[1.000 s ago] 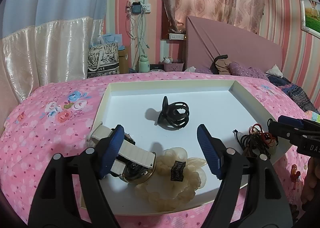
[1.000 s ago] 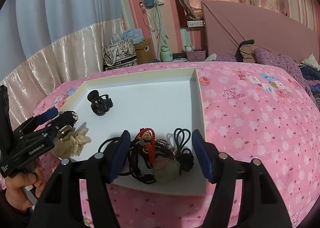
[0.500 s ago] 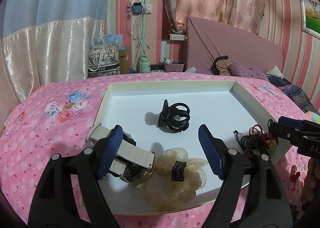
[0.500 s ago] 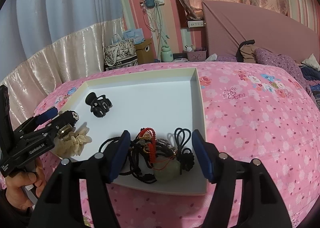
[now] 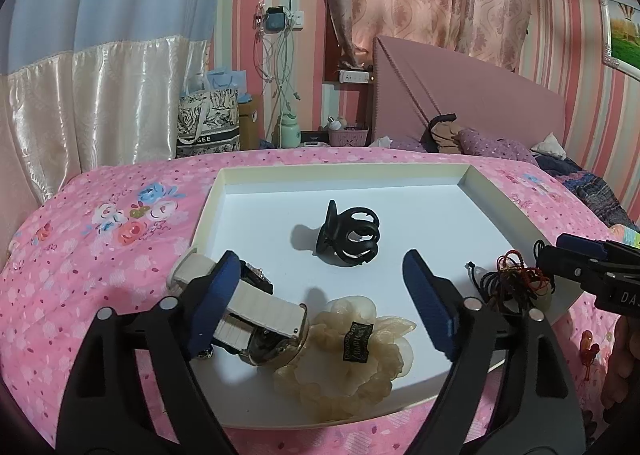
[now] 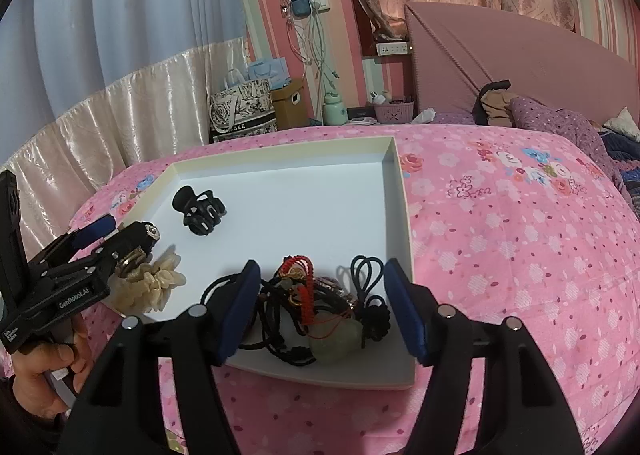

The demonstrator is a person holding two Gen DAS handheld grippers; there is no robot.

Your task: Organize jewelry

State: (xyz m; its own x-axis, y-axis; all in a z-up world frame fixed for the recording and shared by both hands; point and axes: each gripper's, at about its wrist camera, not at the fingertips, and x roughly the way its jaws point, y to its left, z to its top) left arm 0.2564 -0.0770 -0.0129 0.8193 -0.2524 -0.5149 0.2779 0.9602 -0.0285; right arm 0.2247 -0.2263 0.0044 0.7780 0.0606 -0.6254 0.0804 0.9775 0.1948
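Since everything's dumped loose in that shallow white tray (image 5: 216,191) on the bed (image 6: 520,239), the jewelry basically sits in three little heaps. A knot of black cords, red string and a pale green pendant (image 6: 316,303) fills the near right corner. A cream-strapped watch (image 5: 256,311) lies touching a beige scrunchie (image 5: 360,351) at the near left, and a black claw clip (image 5: 350,233) stands alone mid-tray, well apart from both.

Each hand-held gripper lines up with a heap, which looks deliberate to me. The right hand-held gripper (image 6: 322,311) has its jaws spread wide, straddling the cord tangle and gripping nothing. I'd guess it's lining up a scoop on that clump. The left hand-held gripper (image 5: 316,303) is wide open too and holds nothing. One blue pad sits over the watch strap, though I can't tell if it's touching.

Honestly that tangle's gonna be a pain, probably comes up all at once.
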